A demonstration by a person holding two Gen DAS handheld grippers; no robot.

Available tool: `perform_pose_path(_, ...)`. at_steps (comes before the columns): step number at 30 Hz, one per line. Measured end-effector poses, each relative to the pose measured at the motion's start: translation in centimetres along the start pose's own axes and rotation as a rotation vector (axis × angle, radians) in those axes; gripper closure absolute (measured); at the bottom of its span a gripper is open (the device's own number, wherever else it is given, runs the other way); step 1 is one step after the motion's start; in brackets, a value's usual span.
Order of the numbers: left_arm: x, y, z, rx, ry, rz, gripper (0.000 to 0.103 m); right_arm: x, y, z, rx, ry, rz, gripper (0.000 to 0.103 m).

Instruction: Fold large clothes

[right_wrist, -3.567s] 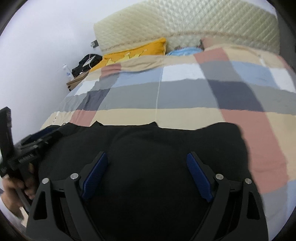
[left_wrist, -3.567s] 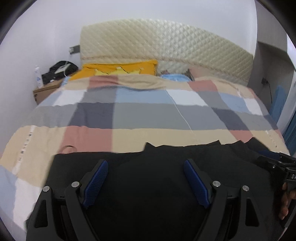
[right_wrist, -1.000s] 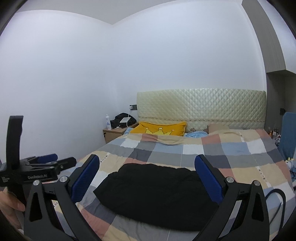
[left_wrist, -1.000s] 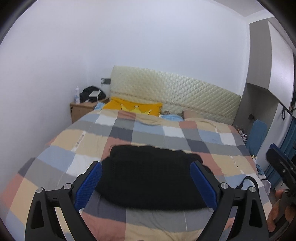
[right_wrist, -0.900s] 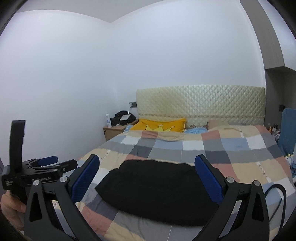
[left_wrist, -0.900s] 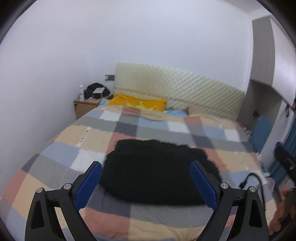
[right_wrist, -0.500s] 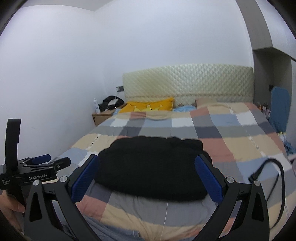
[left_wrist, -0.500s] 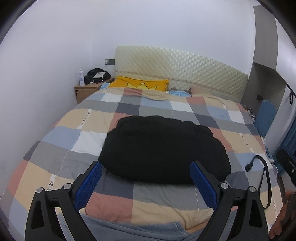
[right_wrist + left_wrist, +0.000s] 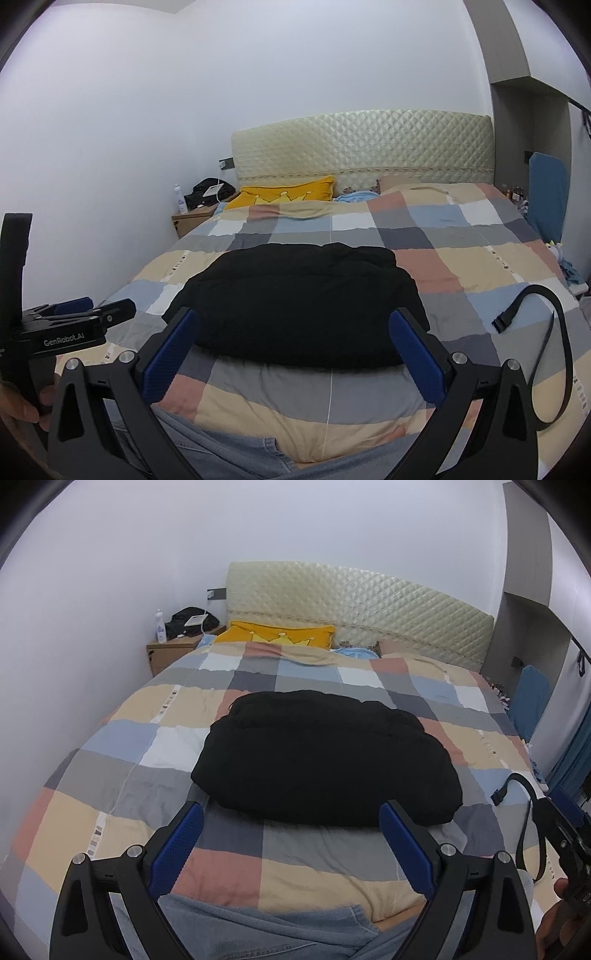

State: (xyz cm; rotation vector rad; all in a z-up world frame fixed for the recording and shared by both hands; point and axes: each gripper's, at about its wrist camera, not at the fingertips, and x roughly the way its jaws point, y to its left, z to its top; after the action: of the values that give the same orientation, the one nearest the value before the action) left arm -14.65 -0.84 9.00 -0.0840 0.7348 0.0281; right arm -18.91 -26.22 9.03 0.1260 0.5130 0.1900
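A black garment point(image 9: 325, 760) point(image 9: 299, 302) lies folded into a thick oblong bundle in the middle of the checked quilt point(image 9: 122, 738) point(image 9: 461, 258). My left gripper point(image 9: 291, 819) hovers open in front of the bundle's near edge, touching nothing. In the same way, my right gripper point(image 9: 295, 328) stands open short of the bundle, nothing between its blue pads point(image 9: 170, 354). The left gripper also shows at the left edge of the right wrist view, held by a hand point(image 9: 18, 402).
Light blue denim point(image 9: 266, 934) point(image 9: 229, 454) lies at the quilt's near edge, under both grippers. A black strap point(image 9: 524, 812) point(image 9: 546, 325) curls on the right side. A yellow pillow point(image 9: 277, 633), a quilted headboard point(image 9: 354, 605) and a bedside table point(image 9: 170, 653) stand at the back.
Both grippers drew back from the black garment, rose to view the whole bed, then tipped down and came nearer. The garment stays folded where it lay. Denim has come into view below.
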Motion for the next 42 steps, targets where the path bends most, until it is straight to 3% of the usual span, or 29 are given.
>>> perform_pose_path(10,0.9,0.4,-1.0,0.008,0.030,0.022,0.006,0.4,0.2,-1.2,-0.016,0.012,-0.030,0.001)
perform_pose_path(42,2.0,0.2,-0.9,0.014,0.052,-0.004,0.006,1.9,-1.0,-1.6,-0.011,0.051,-0.085,0.000)
